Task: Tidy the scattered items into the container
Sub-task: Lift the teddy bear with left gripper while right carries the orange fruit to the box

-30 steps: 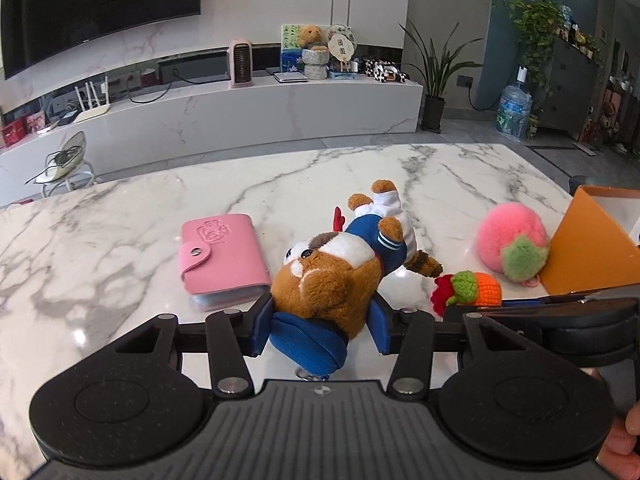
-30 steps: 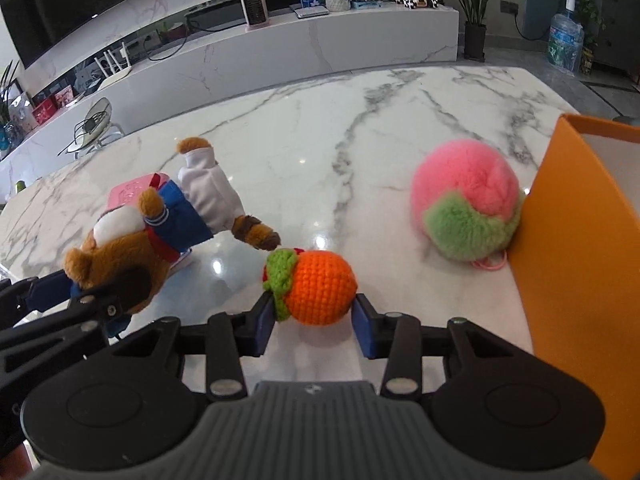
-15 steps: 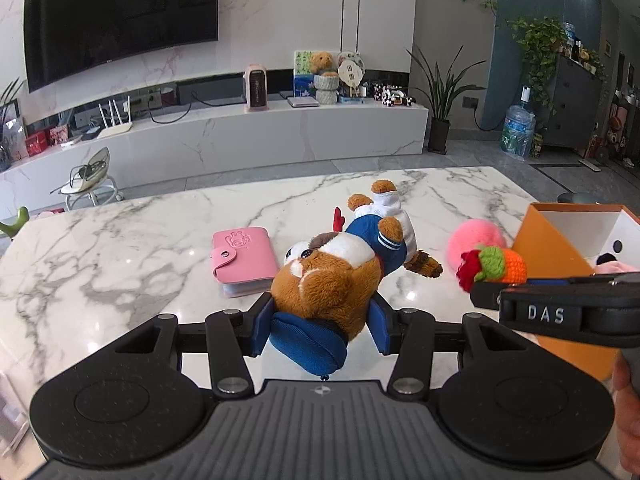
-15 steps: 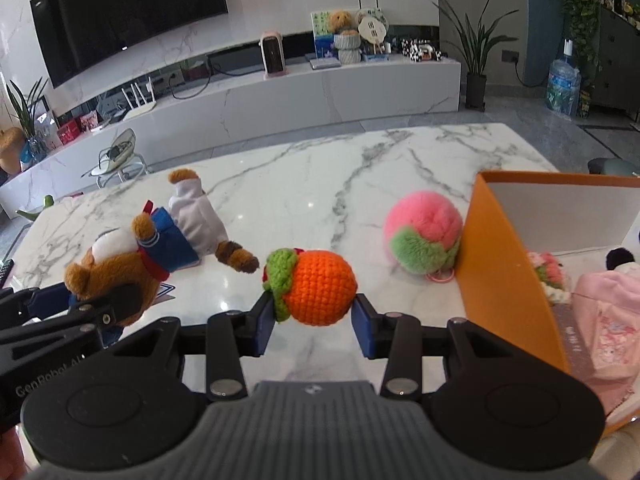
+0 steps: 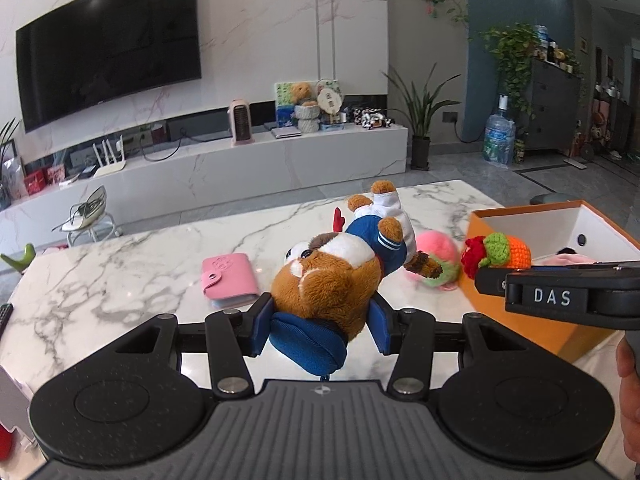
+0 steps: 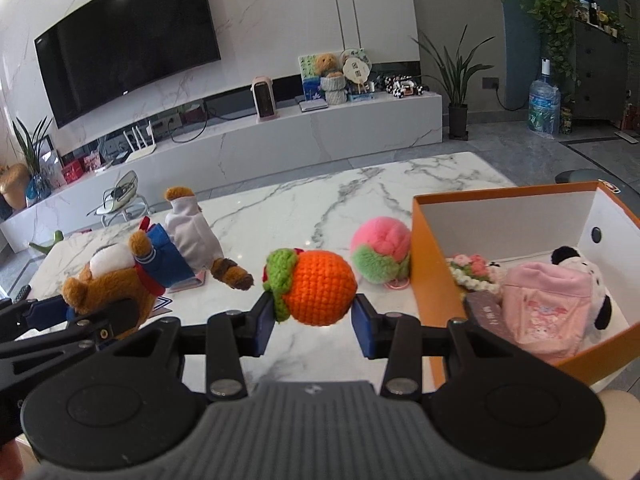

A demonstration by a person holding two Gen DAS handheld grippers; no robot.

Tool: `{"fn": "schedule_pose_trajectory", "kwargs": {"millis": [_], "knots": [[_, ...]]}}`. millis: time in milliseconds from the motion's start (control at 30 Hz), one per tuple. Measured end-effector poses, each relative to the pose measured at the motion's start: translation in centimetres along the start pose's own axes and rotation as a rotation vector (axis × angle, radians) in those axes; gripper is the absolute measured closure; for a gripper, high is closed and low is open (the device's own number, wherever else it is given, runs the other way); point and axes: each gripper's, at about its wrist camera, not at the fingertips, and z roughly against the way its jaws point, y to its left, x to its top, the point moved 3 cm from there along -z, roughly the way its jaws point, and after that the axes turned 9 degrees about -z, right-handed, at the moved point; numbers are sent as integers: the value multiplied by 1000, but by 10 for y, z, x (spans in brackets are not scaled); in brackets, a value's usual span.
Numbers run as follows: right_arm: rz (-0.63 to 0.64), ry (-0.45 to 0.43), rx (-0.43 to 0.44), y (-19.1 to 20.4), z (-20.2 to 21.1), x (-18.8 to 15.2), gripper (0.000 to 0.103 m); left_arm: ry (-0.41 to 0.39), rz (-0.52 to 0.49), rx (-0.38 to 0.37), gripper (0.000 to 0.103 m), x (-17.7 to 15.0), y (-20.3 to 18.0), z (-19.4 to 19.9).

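Both grippers are loaded: the left gripper [image 5: 320,330] is clamped on the brown plush dog [image 5: 332,276] by its blue-capped head end, and my right gripper [image 6: 314,322] pinches the orange crocheted toy [image 6: 320,288] across its middle, both clear of the marble table [image 6: 320,208]. In the right wrist view the orange box [image 6: 430,256] sits at about three o'clock of the toy, already holding a pink pouch [image 6: 548,300] and other bits. I see two risks. The dog hangs long and floppy out toward twelve o'clock, so its legs could catch the box's near wall and drag it, or the soft head could slip from the pads. The two tools are also close side by side, so they might knock together over the box. On the table a pink-and-green pompom [image 6: 380,254] touches the box wall, and a pink wallet [image 5: 230,276] lies at ten o'clock of the dog.
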Motion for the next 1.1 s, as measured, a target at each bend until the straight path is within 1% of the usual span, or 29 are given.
{"fn": "schedule_pose_trajectory", "kwargs": {"millis": [133,333,667,867,1100], "knots": [[-32,-44,-11,-18,19,3,59,-20,-35,-18,46,7,-22,6],[-97,-98,-49,-55,42,7,59,-52,-90,-58,46,24,-57,5],[-237,-138,-135,-135,62,12,59,-106,-217,-146,46,48,-129,-2],[-301,-188,-179,-181,69,24,59,-119,-274,-174,46,60,-162,-13],[-385,-234,-246,-239,73,43,59,-101,-298,-200,46,73,-189,-38]]}}
